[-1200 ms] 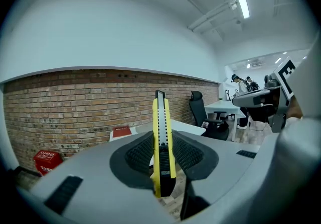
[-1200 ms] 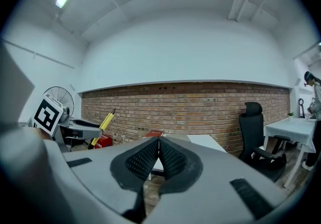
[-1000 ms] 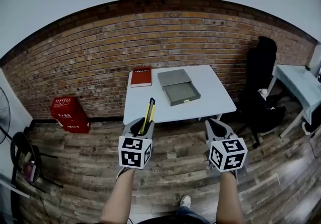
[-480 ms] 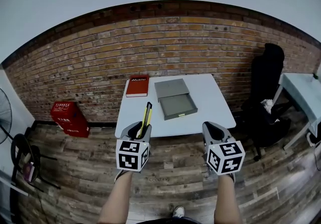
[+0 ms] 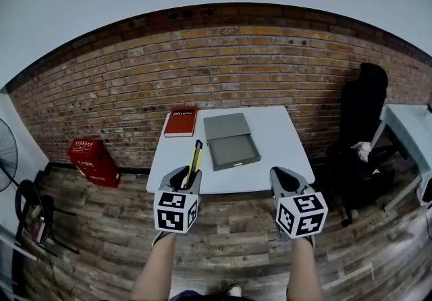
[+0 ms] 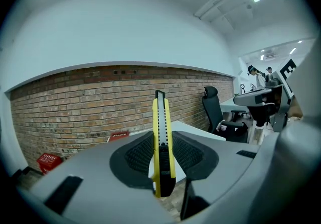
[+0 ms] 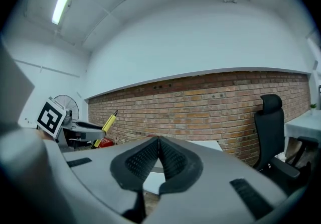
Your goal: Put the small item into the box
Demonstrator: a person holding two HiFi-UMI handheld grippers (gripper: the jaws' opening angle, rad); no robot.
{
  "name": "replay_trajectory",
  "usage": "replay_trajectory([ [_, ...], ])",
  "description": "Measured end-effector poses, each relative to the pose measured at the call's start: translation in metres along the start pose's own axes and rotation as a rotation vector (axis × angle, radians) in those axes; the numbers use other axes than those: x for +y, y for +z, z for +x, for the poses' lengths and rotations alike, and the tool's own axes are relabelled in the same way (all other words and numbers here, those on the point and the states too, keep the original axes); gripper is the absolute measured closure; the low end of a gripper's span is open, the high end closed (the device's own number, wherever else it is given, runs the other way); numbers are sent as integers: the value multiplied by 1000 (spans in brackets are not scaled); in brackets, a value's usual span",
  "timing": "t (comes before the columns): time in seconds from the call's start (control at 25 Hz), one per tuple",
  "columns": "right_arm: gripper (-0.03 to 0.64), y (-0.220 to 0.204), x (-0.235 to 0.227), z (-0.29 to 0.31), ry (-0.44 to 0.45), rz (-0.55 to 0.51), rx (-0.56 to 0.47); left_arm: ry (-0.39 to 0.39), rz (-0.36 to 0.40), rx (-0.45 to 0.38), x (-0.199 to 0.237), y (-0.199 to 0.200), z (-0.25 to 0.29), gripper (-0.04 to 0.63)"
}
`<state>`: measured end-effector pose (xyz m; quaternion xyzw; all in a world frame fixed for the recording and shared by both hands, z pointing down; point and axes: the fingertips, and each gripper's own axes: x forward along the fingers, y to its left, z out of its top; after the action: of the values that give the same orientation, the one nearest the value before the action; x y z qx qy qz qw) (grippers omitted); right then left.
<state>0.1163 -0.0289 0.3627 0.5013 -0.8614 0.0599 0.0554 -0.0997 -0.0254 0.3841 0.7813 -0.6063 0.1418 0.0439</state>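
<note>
My left gripper (image 5: 189, 173) is shut on a yellow and black utility knife (image 5: 195, 158), which stands up between its pads; the left gripper view shows the knife (image 6: 162, 137) clamped upright between the jaws of the left gripper (image 6: 163, 152). The right gripper (image 5: 281, 177) is shut with nothing in it, its pads touching in the right gripper view, where the right gripper (image 7: 158, 155) faces the wall. Ahead on a white table (image 5: 277, 141) lies a grey box (image 5: 231, 140) with its drawer pulled out toward me. Both grippers hang short of the table's near edge.
A red book (image 5: 181, 121) lies on the table's far left corner. A brick wall (image 5: 135, 84) runs behind. A red crate (image 5: 92, 161) sits on the floor at the left, a black office chair (image 5: 361, 117) at the right, a second table (image 5: 408, 131) beyond it.
The table and box have drawn closer and shifted left in the head view as I walked toward them. Both grippers keep their pose; the knife stays clamped.
</note>
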Motion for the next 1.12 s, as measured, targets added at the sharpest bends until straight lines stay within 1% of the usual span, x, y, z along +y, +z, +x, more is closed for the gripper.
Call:
replay_trajectory([
  [0.32,597,3,-13,10,9,-11,1,16,-13,-9,1,5,13,466],
  [0.6,597,5,-19,36,10,-20,-2,13,-15,-16,15,7,38,466],
  [0.76,597,8,-23,63,4,-23,-2,7,-15,-17,32,8,62,465],
  [1.12,597,15,-30,150,-23,-26,24,-26,-20,-6,85,14,137,466],
])
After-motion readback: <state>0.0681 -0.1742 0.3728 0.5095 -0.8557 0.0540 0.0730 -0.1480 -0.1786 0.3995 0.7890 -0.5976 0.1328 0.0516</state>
